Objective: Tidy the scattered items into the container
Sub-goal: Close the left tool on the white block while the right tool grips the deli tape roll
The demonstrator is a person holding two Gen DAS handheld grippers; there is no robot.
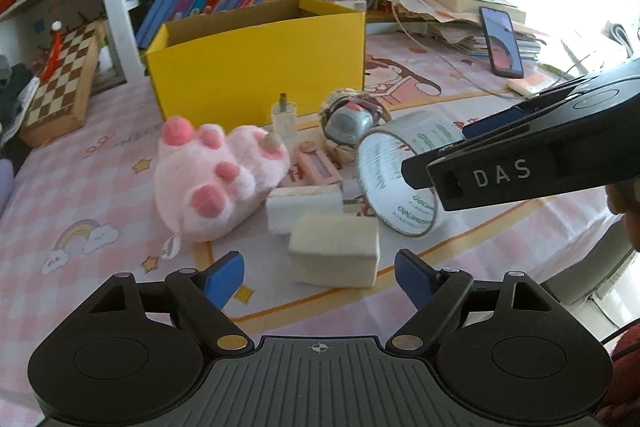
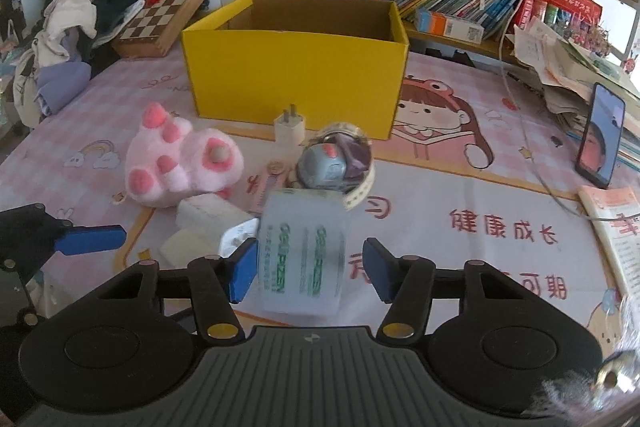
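Note:
The open yellow box (image 1: 256, 67) (image 2: 296, 75) stands at the back of the pink mat. In front of it lie a pink plush paw (image 1: 216, 179) (image 2: 180, 163), a white plug (image 1: 284, 119) (image 2: 290, 131), a grey round toy (image 1: 348, 123) (image 2: 324, 163), a white block (image 1: 304, 207) and a cream sponge block (image 1: 334, 251) (image 2: 184, 247). My left gripper (image 1: 320, 279) is open, its pads either side of the cream block's near end without touching it. My right gripper (image 2: 310, 273) straddles the clear tape roll (image 2: 302, 259) (image 1: 396, 179); a gap shows at the right pad.
A phone (image 1: 502, 43) (image 2: 602, 139) leans on a paper stack at the right. A chessboard box (image 1: 64, 83) (image 2: 168, 7) and a clothes pile (image 2: 72, 27) sit at the left. Book shelves run behind the box. A pink flat item (image 1: 318, 165) lies among the clutter.

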